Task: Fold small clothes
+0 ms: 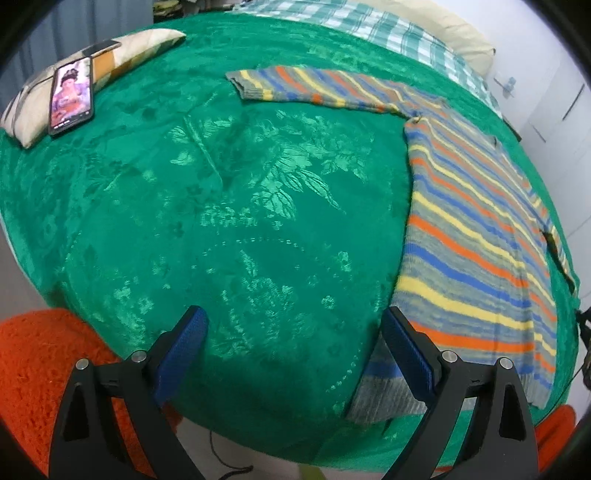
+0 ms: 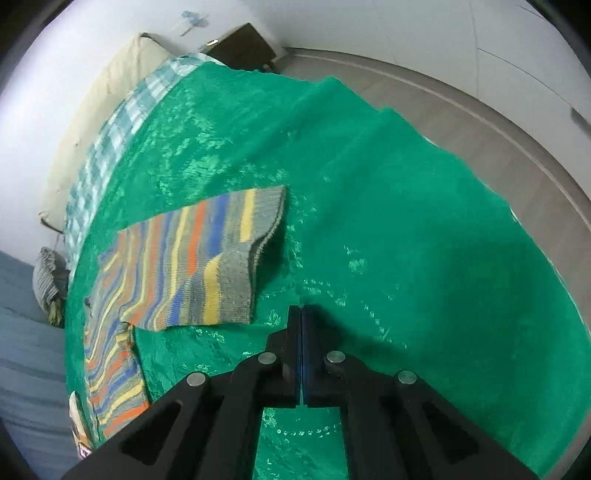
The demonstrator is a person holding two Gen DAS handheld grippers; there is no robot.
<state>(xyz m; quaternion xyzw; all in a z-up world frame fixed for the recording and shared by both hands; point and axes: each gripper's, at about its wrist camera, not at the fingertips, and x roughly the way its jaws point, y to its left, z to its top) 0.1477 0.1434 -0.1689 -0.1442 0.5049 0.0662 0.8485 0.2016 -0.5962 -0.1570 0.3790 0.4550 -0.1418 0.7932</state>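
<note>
Green floral-embossed blanket (image 1: 229,206) covers the bed. On it lies a knitted sweater striped grey, orange, yellow and blue (image 1: 476,236), at three o'clock of the left tongs (image 1: 295,325), which gape wide and empty. Right tongs (image 2: 301,314) are pressed together, empty, the sweater's cuff at ten o'clock.

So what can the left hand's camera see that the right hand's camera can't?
Only the left wrist view shows the phone lying on a patterned pillow, an orange blanket at the near edge, and the left gripper, which is open with nothing between its fingers.

Only the right wrist view shows the right gripper, shut and empty, the grey floor, and a sleeve folded back over itself.

Both show the striped sweater spread on the green bedspread, plus the checked sheet at the far end.
</note>
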